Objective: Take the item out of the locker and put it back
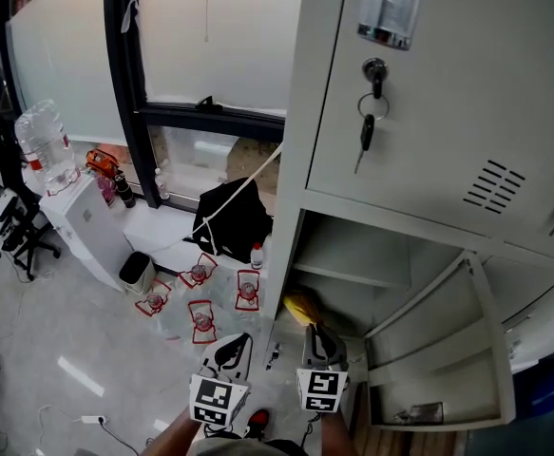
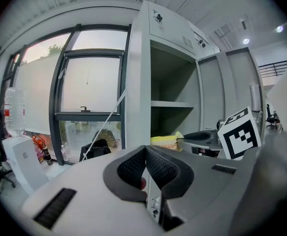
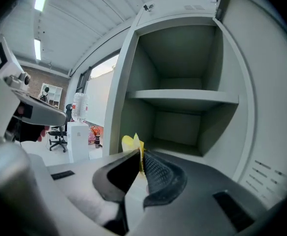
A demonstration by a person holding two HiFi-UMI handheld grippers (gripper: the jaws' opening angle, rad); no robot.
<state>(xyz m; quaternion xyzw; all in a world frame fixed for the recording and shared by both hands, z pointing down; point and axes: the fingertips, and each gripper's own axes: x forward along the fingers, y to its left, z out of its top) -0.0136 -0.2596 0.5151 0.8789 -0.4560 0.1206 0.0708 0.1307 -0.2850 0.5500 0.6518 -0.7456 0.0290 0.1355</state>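
Observation:
A yellow soft item point(image 1: 300, 305) sits pinched in my right gripper point(image 1: 313, 331), just in front of the open lower compartment of the grey locker point(image 1: 429, 169). In the right gripper view the jaws of that gripper point(image 3: 142, 155) are shut on a thin edge of the yellow item point(image 3: 132, 143), and the compartment's shelf point(image 3: 182, 96) lies straight ahead. My left gripper point(image 1: 236, 342) hovers beside it to the left, outside the locker. Its jaws point(image 2: 145, 155) are closed together with nothing between them. From there the yellow item point(image 2: 164, 141) shows at the compartment's mouth.
The compartment's door point(image 1: 448, 350) hangs open to the right. Keys point(image 1: 368, 122) dangle from the closed upper door. On the floor to the left are a black bag point(image 1: 231, 218), several red-framed objects point(image 1: 200, 316), a water dispenser point(image 1: 82, 212) and an office chair point(image 1: 15, 231).

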